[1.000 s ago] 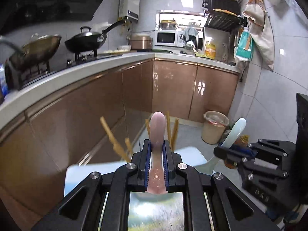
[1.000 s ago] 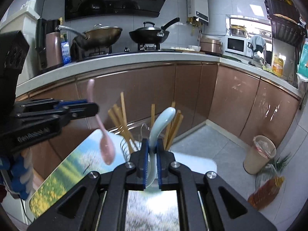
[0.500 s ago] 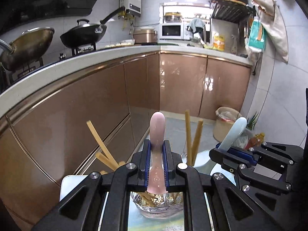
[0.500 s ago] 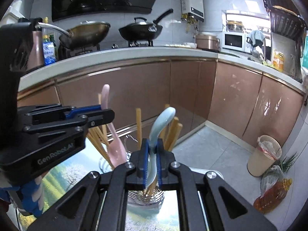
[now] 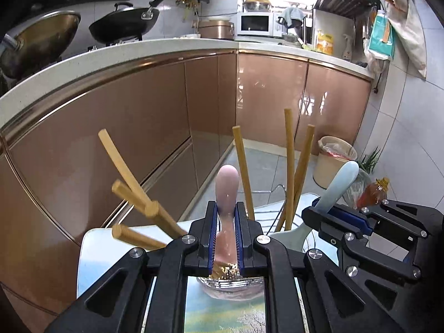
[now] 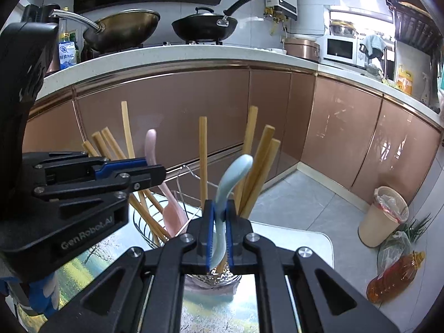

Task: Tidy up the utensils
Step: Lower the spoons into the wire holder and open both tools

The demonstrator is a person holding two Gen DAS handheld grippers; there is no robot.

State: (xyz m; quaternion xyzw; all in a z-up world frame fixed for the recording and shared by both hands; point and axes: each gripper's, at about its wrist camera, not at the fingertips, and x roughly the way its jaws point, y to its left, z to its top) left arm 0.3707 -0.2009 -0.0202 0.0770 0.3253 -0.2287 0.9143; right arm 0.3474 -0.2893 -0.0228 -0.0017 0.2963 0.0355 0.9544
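At the bottom centre of the left wrist view the left gripper (image 5: 225, 238) is clamped on a pink spoon (image 5: 227, 186), handle tip up, bowl end down inside the wire holder (image 5: 280, 194) just beyond the fingers. At the bottom centre of the right wrist view the right gripper (image 6: 219, 230) is closed tight on a blue spoon (image 6: 233, 177), its curved handle rising toward mid-frame and its lower end over the same holder. The holder stands on a table (image 6: 299, 238) with a landscape print. Wooden chopsticks (image 5: 290, 166) stand in the holder: some upright at centre right of the left view, others leaning toward the left of the frame. Beyond the table, at the right, a bin (image 6: 384, 216) and an oil bottle (image 6: 394, 274) are on the floor. Farther back, copper cabinets (image 5: 266, 97) run under a white counter; in the upper left sit a brass wok (image 6: 125, 29) and a black wok (image 6: 205, 26), and a microwave (image 5: 256, 23) is at top centre.
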